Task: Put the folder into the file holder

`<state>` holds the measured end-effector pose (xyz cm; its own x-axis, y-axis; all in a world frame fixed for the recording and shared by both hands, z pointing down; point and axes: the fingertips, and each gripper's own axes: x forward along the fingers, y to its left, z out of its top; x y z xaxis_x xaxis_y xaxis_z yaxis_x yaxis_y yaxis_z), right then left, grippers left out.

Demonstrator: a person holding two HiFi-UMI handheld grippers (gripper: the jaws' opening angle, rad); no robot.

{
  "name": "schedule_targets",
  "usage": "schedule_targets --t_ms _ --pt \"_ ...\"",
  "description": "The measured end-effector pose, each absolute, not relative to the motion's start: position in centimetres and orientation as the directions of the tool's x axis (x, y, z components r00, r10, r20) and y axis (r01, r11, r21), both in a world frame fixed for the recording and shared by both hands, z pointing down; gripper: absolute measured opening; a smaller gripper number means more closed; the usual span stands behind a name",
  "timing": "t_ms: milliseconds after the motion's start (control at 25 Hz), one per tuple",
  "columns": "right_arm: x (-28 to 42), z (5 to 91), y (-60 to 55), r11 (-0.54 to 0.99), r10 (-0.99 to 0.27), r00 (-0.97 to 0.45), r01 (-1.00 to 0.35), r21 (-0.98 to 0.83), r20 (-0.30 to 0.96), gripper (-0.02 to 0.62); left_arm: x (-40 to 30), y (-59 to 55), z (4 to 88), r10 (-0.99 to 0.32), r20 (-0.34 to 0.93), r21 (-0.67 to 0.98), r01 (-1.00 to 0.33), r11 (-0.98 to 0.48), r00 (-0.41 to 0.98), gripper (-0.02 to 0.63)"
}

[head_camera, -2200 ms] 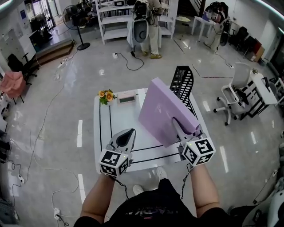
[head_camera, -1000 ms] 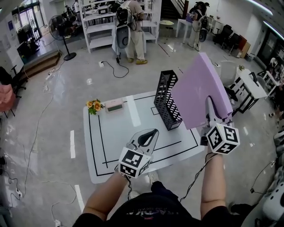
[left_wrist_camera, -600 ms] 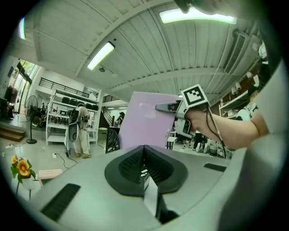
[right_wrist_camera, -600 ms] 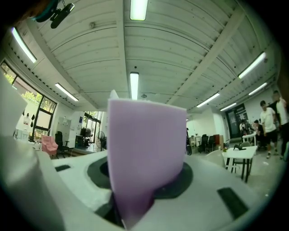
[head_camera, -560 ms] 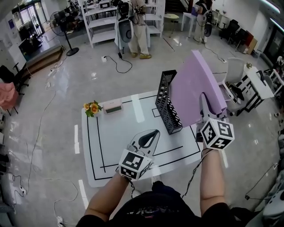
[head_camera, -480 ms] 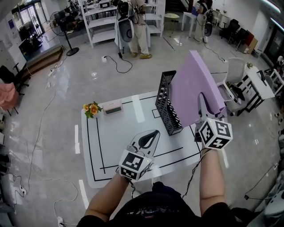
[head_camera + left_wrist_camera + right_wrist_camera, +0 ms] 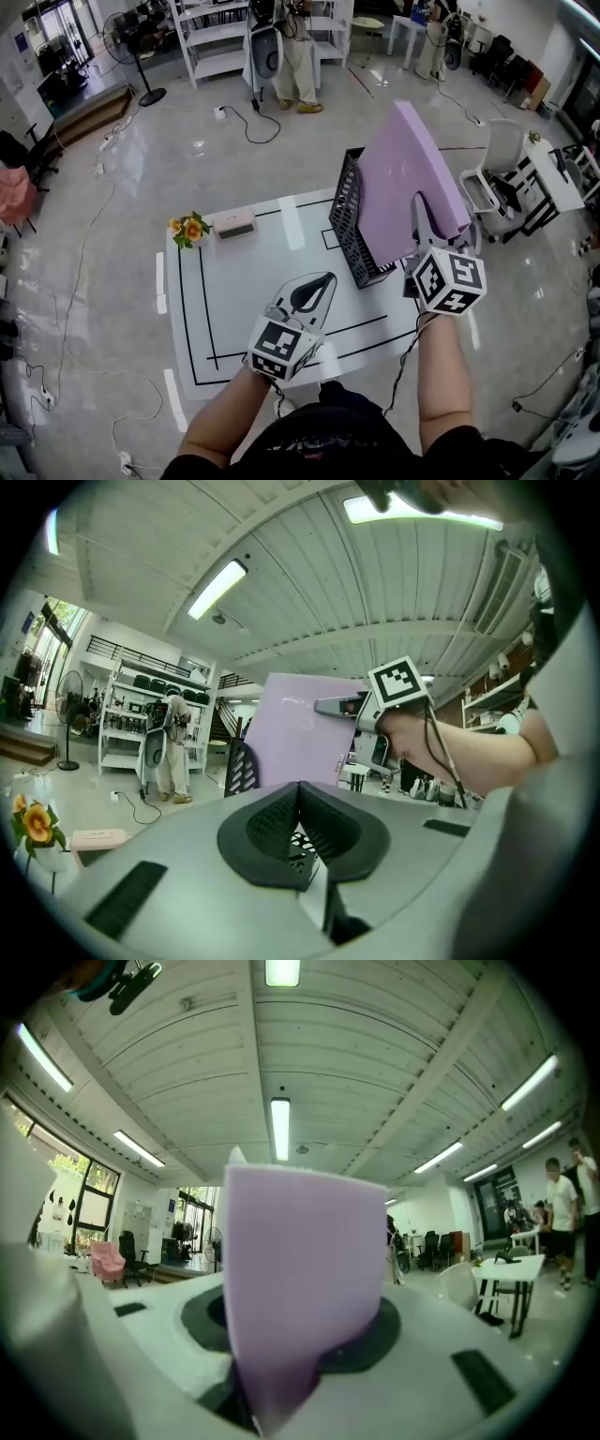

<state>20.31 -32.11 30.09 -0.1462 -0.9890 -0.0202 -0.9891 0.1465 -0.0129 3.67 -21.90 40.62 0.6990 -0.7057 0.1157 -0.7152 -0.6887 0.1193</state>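
A large purple folder (image 7: pixel 401 173) stands upright and tilted in the air, its lower edge just over the right side of the black mesh file holder (image 7: pixel 349 230) on the white table (image 7: pixel 248 281). My right gripper (image 7: pixel 422 208) is shut on the folder's near lower corner. The right gripper view shows the purple folder (image 7: pixel 300 1269) filling the gap between the jaws. My left gripper (image 7: pixel 305 295) hovers shut and empty over the table's front, left of the holder. The left gripper view shows its dark pads (image 7: pixel 281 822) pressed together, with the folder (image 7: pixel 300 728) and holder (image 7: pixel 239 766) beyond.
Orange flowers (image 7: pixel 187 228) and a small pinkish box (image 7: pixel 234 223) sit at the table's far left. Black lines mark the table top. White chairs (image 7: pixel 492 183) stand to the right, shelves (image 7: pixel 225 37) and a person (image 7: pixel 291 52) farther back. Cables lie on the floor.
The right gripper has carried the folder down and leftward, closer to the file holder. The left gripper has shifted a little over the table's front, still shut.
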Motion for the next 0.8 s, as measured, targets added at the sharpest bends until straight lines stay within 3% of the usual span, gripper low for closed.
schedule_targets --t_ms 800 --pt "19.4 31.5 -32.4 0.082 -0.996 -0.083 -0.996 0.021 -0.025 0.175 2.8 -22.6 41.9 -0.705 0.136 0.139 -0.718 -0.682 0.696 0.003"
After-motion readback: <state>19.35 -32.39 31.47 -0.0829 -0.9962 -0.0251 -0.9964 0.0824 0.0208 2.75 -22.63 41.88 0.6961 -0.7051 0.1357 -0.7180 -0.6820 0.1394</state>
